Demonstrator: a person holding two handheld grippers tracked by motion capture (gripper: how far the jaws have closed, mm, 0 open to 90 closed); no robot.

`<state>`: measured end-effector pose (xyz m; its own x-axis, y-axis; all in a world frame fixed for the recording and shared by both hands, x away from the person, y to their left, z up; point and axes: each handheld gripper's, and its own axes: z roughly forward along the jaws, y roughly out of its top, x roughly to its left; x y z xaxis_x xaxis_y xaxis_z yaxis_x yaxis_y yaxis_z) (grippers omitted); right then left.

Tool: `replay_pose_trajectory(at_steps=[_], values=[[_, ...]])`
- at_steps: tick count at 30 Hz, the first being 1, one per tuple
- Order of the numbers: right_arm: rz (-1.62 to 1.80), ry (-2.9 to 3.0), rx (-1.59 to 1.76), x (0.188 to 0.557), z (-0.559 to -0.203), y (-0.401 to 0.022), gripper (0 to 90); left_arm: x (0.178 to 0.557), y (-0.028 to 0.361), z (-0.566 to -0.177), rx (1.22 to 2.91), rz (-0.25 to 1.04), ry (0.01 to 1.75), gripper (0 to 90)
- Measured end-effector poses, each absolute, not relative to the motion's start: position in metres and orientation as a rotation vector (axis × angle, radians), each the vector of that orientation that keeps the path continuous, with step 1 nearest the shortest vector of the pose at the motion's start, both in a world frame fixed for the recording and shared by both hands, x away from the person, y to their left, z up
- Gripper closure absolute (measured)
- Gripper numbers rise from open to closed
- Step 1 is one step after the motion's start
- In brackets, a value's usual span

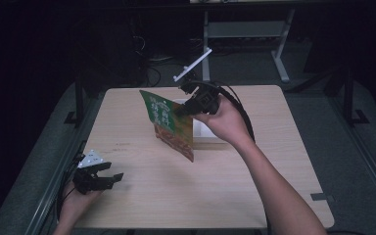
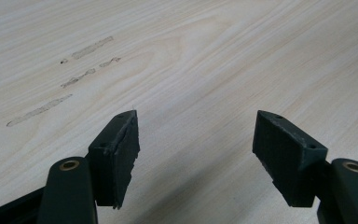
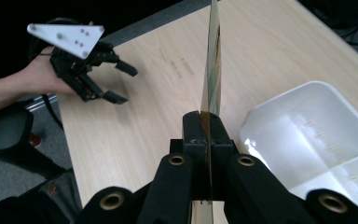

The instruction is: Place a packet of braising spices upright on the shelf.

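1. Near the wooden table's [image 1: 142,205] left front corner, the left gripper [image 1: 108,179] rested with jaws spread wide, nothing between them.
2. Above the table's middle, the right gripper [image 1: 178,110] pinched a green snack packet [image 1: 169,125], lifted clear.
3. A white tray [image 3: 307,144] sat on the table just behind the packet.

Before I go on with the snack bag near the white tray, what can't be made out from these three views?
- Snack bag: print too small and dim to read in the high view; edge-on in the right gripper view, faces hidden.
- White tray: largely hidden behind the bag and right gripper in the high view; cut off by the frame's right edge in the right gripper view.
- Left gripper: jaws open over bare table.
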<state>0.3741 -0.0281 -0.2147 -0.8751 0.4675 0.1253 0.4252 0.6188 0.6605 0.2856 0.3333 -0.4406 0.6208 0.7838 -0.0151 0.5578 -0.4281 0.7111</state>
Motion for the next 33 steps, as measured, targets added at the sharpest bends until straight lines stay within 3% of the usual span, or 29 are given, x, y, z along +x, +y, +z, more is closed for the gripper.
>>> replay_pose_trajectory(at_steps=[33], values=[[1.095,2.557,0.985,0.412,-0.172,-0.064,90.0,0.286,0.333,-0.441,2.14,0.414,1.049,29.3]])
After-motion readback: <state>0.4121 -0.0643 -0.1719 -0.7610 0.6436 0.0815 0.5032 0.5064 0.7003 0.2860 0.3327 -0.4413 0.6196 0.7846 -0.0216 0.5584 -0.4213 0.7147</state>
